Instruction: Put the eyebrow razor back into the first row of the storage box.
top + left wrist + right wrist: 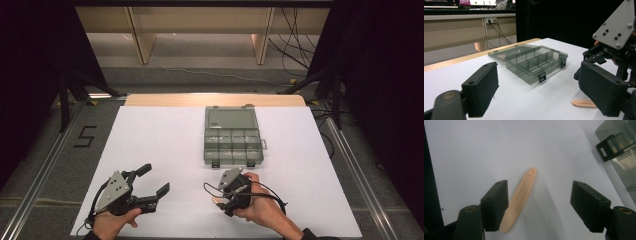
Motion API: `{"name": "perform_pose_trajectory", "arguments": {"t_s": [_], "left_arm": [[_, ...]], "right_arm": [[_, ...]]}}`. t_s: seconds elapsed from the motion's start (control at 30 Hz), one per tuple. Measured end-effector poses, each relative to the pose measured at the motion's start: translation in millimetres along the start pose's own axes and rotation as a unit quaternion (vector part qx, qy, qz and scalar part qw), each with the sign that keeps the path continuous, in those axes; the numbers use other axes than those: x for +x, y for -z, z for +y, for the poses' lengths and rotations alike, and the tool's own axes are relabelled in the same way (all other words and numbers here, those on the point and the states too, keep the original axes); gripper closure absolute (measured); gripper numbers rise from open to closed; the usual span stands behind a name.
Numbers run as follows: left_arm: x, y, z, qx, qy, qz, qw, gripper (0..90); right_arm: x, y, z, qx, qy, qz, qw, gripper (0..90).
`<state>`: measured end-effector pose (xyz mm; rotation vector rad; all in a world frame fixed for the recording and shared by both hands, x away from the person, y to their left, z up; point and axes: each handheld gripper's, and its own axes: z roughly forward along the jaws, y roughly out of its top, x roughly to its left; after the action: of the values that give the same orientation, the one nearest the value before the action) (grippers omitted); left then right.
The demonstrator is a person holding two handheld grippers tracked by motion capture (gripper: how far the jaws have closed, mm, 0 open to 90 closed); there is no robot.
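A smoky grey compartment box (233,145) stands in the middle of the white table with its lid (230,117) folded back flat; its compartments look empty. A thin peach-coloured stick (522,195) lies flat on the table near the front edge. My right gripper (541,205) points down over it with jaws apart, and the stick lies between them, close beside the left jaw. The same stick (584,103) and the right gripper (614,50) appear in the left gripper view. My left gripper (155,179) rests at the front left, open, nothing between its jaws.
The white sheet (160,135) covers the table, with a wooden strip (215,100) at the far edge. The box's black latches (607,147) face the near side, close to the right gripper. Cables and stands lie on the floor (295,65) beyond.
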<state>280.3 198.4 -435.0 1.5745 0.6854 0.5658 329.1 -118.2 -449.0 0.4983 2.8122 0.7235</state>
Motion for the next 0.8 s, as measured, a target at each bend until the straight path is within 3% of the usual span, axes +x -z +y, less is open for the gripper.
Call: {"name": "perform_pose_trajectory", "arguments": {"t_s": [0.3,0.53,0.8], "left_arm": [[0.2,0.0,0.1,0.0,-0.001,0.0,1.0,16.1],[0.7,-0.1,0.1,0.0,-0.004,-0.002,1.0,16.1],[0.8,-0.2,0.0,0.0,-0.004,-0.002,1.0,16.1]], "right_arm": [[4.6,-9.3,7.8,0.051,0.023,0.022,0.9982,38.6],[6.4,-15.3,11.5,0.083,0.024,0.037,0.9956,46.5],[6.1,-20.5,14.0,0.098,0.017,0.043,0.9942,53.3]]}}
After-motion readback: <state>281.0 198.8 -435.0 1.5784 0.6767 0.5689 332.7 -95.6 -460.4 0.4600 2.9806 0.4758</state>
